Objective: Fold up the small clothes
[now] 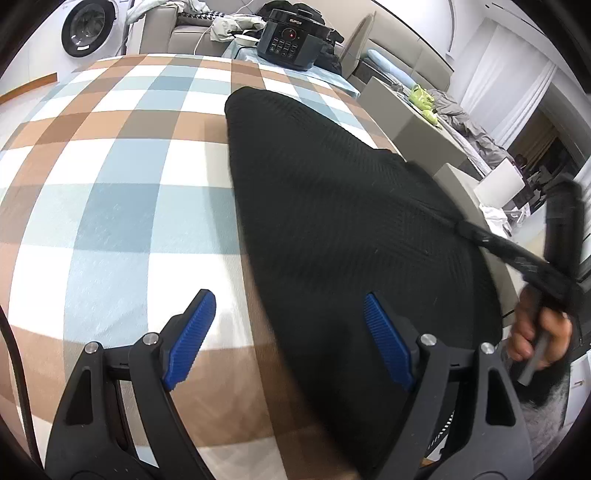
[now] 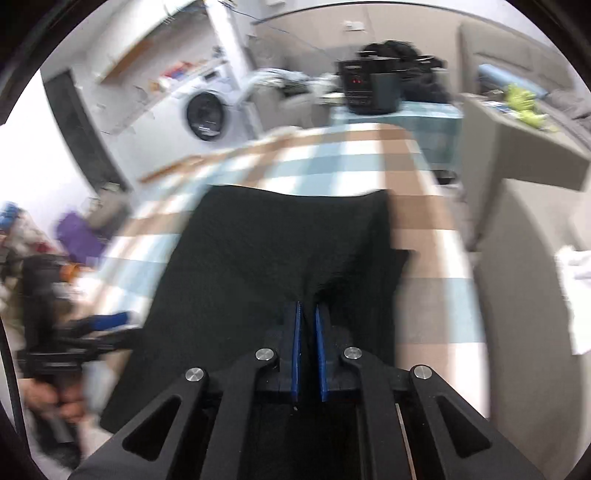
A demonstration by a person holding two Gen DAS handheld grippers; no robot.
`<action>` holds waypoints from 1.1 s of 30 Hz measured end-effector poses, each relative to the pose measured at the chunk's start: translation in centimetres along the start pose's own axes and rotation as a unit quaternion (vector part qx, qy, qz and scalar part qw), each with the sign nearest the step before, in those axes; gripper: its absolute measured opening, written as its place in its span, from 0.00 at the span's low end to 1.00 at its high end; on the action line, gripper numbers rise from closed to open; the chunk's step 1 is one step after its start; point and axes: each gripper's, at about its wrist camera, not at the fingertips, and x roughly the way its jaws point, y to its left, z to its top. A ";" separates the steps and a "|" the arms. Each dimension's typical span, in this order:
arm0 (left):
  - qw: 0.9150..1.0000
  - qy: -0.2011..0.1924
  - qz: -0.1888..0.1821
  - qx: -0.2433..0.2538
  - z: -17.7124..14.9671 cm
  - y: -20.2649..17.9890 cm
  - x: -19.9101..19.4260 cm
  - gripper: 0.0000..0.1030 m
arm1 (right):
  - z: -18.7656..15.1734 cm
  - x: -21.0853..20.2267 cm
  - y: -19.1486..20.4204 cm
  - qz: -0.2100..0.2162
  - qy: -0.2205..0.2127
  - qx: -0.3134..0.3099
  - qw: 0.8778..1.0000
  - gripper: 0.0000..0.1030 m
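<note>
A black knitted garment [image 1: 332,203] lies spread on the brown, blue and white checked tablecloth [image 1: 129,184]. My left gripper [image 1: 288,299] hovers open over its near left edge, one blue pad above bare cloth and the other above the knit. In the right wrist view the same garment [image 2: 277,251] stretches away from my right gripper [image 2: 307,304], whose blue pads stand almost together with a bunched fold of the black fabric pinched at their tips. From the left wrist view that right gripper [image 1: 465,227] appears blurred at the garment's right corner, with a hand [image 1: 535,332] on its handle.
A black pressure cooker [image 1: 291,37] stands at the table's far end. Beyond it are a washing machine [image 1: 88,29] and a sofa with heaped clothes. A grey cabinet [image 1: 406,110] stands close off the table's right edge [image 2: 436,221].
</note>
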 end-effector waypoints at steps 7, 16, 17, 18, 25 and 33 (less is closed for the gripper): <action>1.000 0.009 0.000 0.025 -2.4 -0.4 -2.8 0.79 | -3.0 -3.5 -1.5 0.072 0.015 0.035 0.997 0.35; 0.993 0.026 -0.034 0.108 -7.1 -4.1 -5.9 0.79 | -11.5 -7.7 -2.4 0.114 0.008 0.117 0.987 0.40; 0.992 0.028 -0.026 0.118 -7.6 -4.5 -6.2 0.79 | -12.1 -8.1 -2.6 0.112 0.005 0.127 0.986 0.40; 0.991 0.029 -0.022 0.129 -8.2 -4.9 -6.4 0.79 | -12.7 -8.5 -2.6 0.115 0.002 0.139 0.984 0.40; 0.990 0.026 -0.002 0.140 -9.6 -6.3 -5.5 0.71 | -15.6 -7.9 1.1 0.217 0.007 0.183 0.959 0.42; 0.988 0.032 -0.007 0.149 -9.7 -6.1 -4.4 0.32 | -15.5 -3.3 6.7 0.311 0.058 0.203 0.927 0.42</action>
